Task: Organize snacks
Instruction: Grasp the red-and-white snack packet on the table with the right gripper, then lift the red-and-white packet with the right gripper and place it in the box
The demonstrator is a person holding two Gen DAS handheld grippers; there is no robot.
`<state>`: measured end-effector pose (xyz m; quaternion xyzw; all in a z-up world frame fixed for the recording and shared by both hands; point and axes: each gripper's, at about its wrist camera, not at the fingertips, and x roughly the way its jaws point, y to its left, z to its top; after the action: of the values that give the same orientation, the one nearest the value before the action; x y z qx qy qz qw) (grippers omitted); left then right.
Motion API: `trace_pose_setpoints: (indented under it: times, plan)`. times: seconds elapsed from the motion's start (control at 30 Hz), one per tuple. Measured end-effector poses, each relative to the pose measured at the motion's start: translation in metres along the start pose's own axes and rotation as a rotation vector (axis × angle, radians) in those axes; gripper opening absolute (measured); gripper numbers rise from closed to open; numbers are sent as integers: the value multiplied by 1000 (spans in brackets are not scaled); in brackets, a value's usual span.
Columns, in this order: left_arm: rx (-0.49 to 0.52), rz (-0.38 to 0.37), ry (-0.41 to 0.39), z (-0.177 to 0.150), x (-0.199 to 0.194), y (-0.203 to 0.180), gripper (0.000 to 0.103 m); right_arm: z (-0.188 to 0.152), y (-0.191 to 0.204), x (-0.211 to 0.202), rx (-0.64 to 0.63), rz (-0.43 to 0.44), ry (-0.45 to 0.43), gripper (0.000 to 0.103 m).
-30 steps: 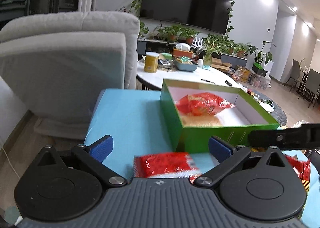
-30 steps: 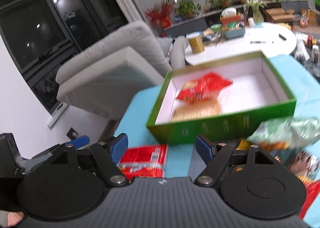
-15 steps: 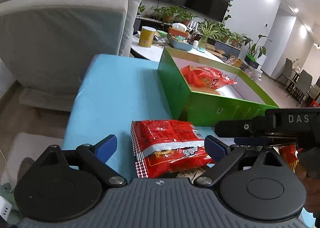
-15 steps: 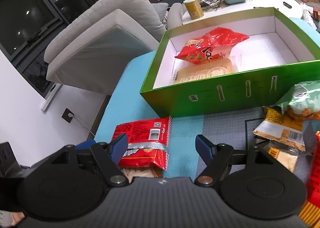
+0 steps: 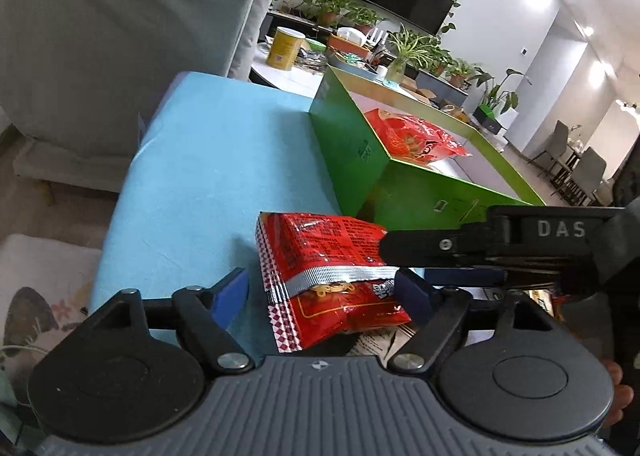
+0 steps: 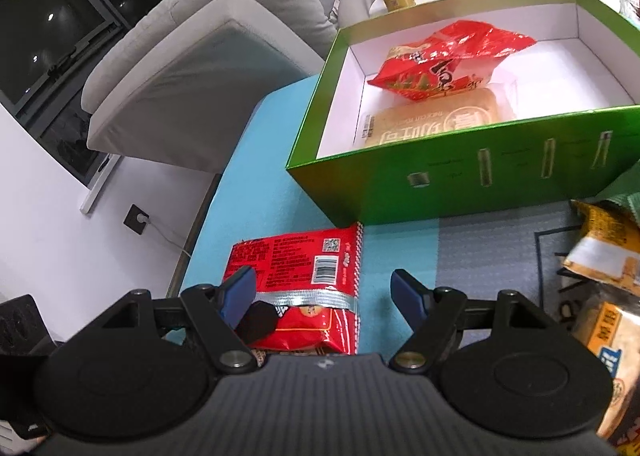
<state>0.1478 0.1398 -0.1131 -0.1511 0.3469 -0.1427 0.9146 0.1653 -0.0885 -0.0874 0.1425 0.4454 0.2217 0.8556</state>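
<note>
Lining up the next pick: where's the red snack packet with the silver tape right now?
The red snack packet lies flat on the blue cloth, just in front of the green box's near-left corner, between the closing left gripper's fingers, not yet pinched.

Two wrist fisheyes, both tilted down over one blue-covered surface

The left wrist view looks forward past its left gripper [image 5: 322,288] from low and close — a red snack packet [image 5: 320,256] lies between its fingers, the green box [image 5: 400,179] ahead to the right, and the right gripper [image 5: 424,256] reaches in from the right. The right wrist view sits higher behind the right gripper [image 6: 322,292], looking steeply into the green box [image 6: 440,175]. Both share the red snack packet [image 6: 296,268] and the box — and the grey sofa [image 6: 192,67] beyond.
</note>
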Motion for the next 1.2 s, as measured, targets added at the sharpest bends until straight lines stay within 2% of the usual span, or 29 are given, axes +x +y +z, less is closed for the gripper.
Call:
trace_pose_setpoints:
  times: [0.1, 0.2, 0.33, 0.5, 0.83, 1.03, 1.2]
  plan:
    - [-6, -4, 10, 1, 1, 0, 71, 1, 0, 3, -2, 3, 13, 61]
    - [2, -16, 24, 0, 2, -1, 62, 0, -1, 8, 13, 14, 37, 61]
    - [29, -17, 23, -3, 2, -7, 54, 0, 4, 11, -9, 28, 39, 48]
    - [80, 3, -7, -3, -10, -18, 52, 0, 8, 4, -18, 51, 28, 45]
    - [172, -26, -93, 14, -42, -74, 52, 0, 9, -60, -54, 85, -109, 45]
    - [251, -68, -128, 28, -33, -128, 53, 12, -13, -99, -51, 58, -208, 45]
    - [292, -109, -137, 44, -13, -167, 53, 31, -30, -116, -62, 16, -271, 45]
